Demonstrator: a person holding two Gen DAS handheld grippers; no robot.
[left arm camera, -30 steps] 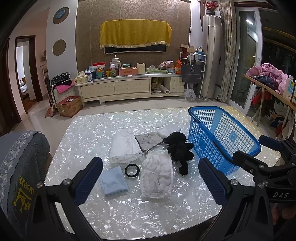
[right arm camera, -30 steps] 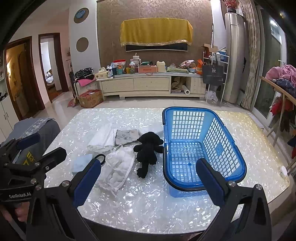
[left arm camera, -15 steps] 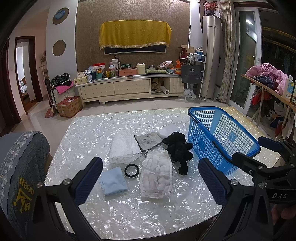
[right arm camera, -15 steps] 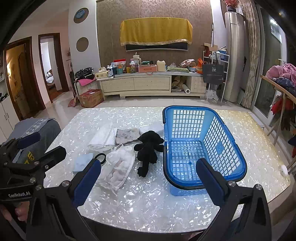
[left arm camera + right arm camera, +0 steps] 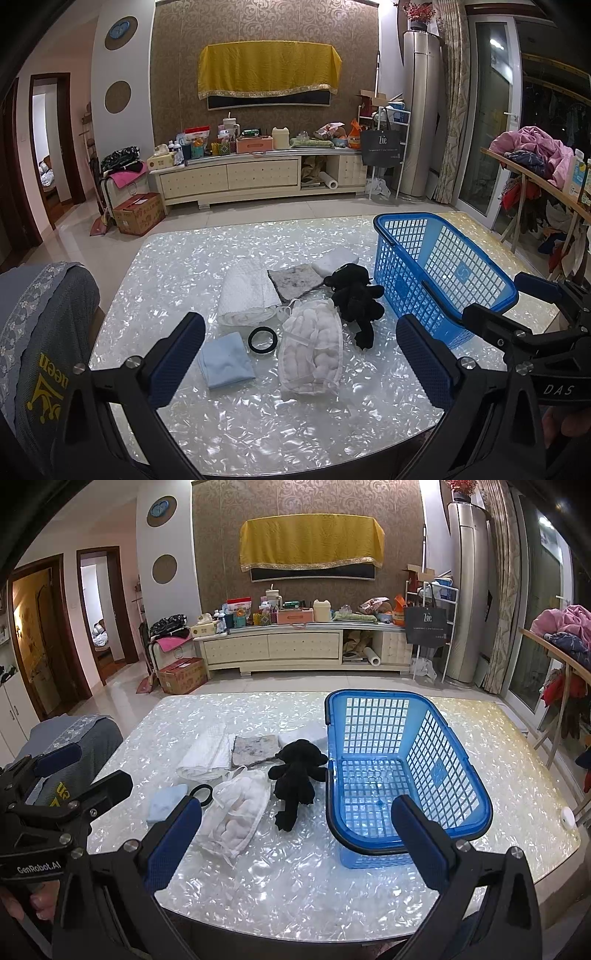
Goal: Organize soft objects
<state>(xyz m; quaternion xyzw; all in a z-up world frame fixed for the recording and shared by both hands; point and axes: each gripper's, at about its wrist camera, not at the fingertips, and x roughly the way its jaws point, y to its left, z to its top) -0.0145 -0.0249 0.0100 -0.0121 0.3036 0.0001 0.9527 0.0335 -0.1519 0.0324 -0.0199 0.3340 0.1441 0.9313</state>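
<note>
Left wrist view is showing both the left hand-held gripper and the right hand-held gripper hovering wide open and empty, since the black plush toy and cloths are lying on the desk beside the empty blue basket awaiting sorting.

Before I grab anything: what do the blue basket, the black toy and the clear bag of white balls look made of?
Blue basket: rigid moulded plastic, glossy, with lattice walls and a dark rim handle. Black toy: plush fabric, matte and fuzzy, its limbs lying limp. Clear bag: thin transparent film, wrinkled and shiny; the white balls inside look like cotton, though I can't confirm that.
</note>
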